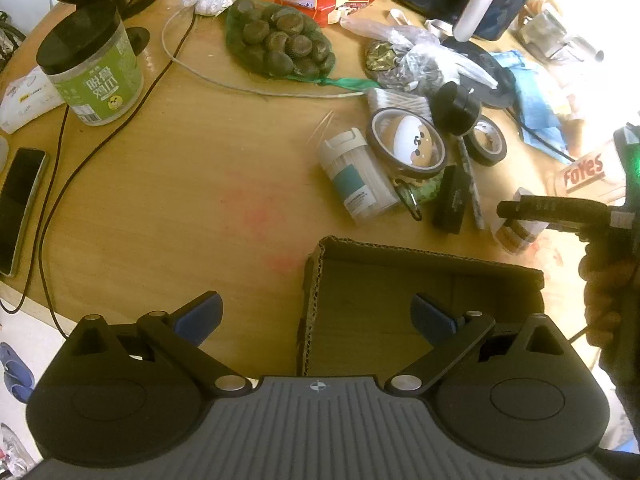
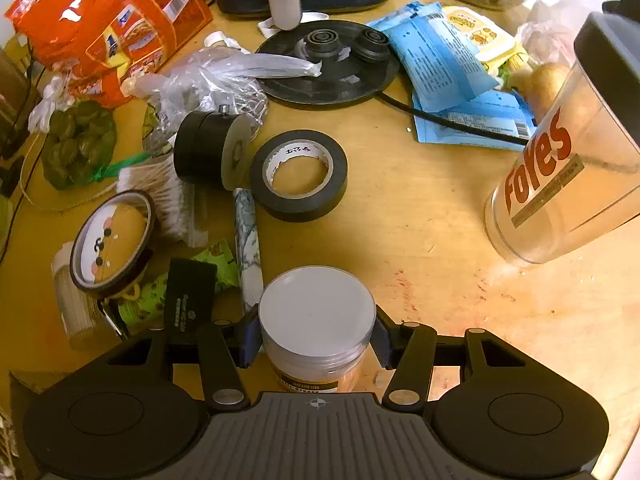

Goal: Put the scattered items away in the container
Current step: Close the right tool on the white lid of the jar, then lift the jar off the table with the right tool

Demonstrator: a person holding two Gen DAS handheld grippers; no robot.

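wooden table (image 1: pixel 168 200) cluttered | right gripper (image 2: pixel 316 340) clamps white-lidded jar (image 2: pixel 316 312) | left gripper (image 1: pixel 316 316) spread, empty | I'd carry it level over cardboard box (image 1: pixel 400 312) (clear the rim), then release

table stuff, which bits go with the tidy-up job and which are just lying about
Job:
- cardboard box, the container
- white-lidded jar, gripped in the right tongs
- black tape roll
- toothpick dispenser
- left tongs, open over the box

Lying about:
- kettle base
- phone
- orange snack bag
- green-label jar
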